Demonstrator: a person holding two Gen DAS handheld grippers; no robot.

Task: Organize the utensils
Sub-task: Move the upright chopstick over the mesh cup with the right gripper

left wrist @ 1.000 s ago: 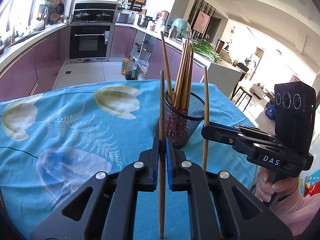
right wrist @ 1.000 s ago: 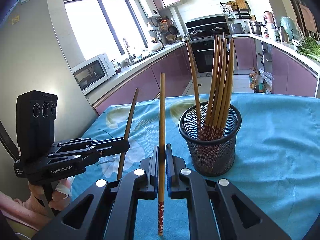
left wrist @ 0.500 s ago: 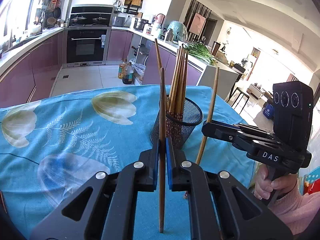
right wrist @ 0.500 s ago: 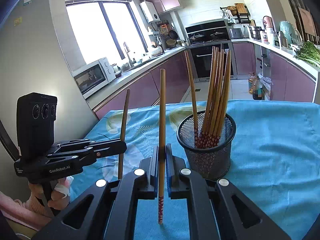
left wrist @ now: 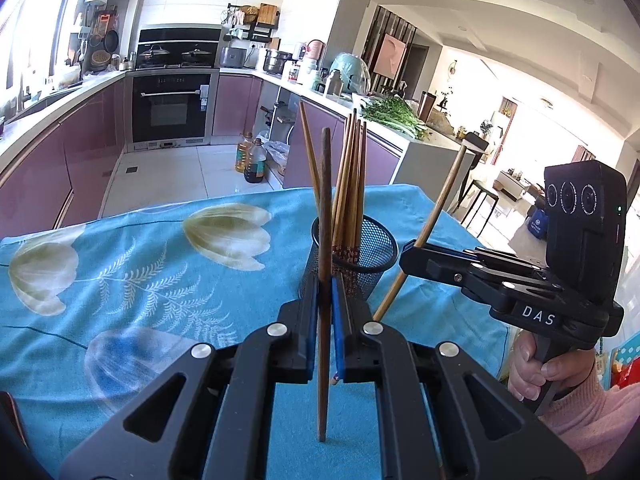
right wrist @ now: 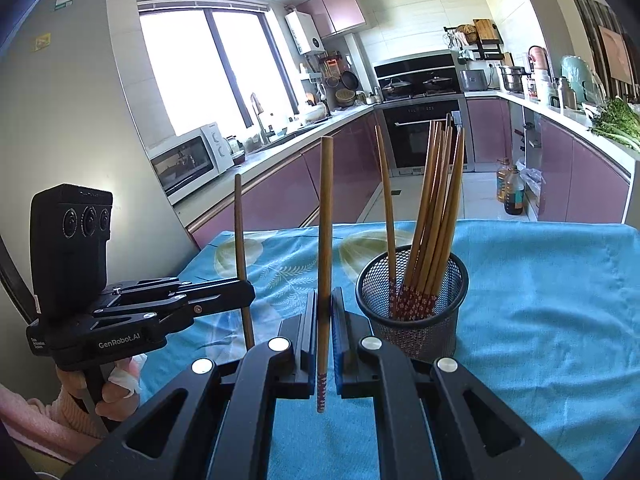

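Note:
A black mesh holder (left wrist: 360, 258) (right wrist: 414, 312) stands on the blue flowered tablecloth and holds several wooden chopsticks upright. My left gripper (left wrist: 325, 312) is shut on one wooden chopstick (left wrist: 325, 208), held upright just short of the holder. My right gripper (right wrist: 325, 320) is shut on another chopstick (right wrist: 325, 216) with a red patterned lower end, upright and left of the holder. In the left wrist view the right gripper (left wrist: 408, 258) holds its chopstick (left wrist: 436, 216) tilted beside the holder's right rim. In the right wrist view the left gripper (right wrist: 246, 292) holds its chopstick (right wrist: 240, 232) upright.
The tablecloth (left wrist: 140, 280) (right wrist: 540, 280) covers the table; its far edge drops off to the kitchen floor. Purple cabinets, an oven (left wrist: 168, 108) and oil bottles (left wrist: 252, 158) stand beyond. A microwave (right wrist: 188, 162) sits on the counter at left.
Both grippers have risen and moved closer to the holder. The right gripper's chopstick has tilted from upright to leaning right. Both stay shut on their chopsticks.

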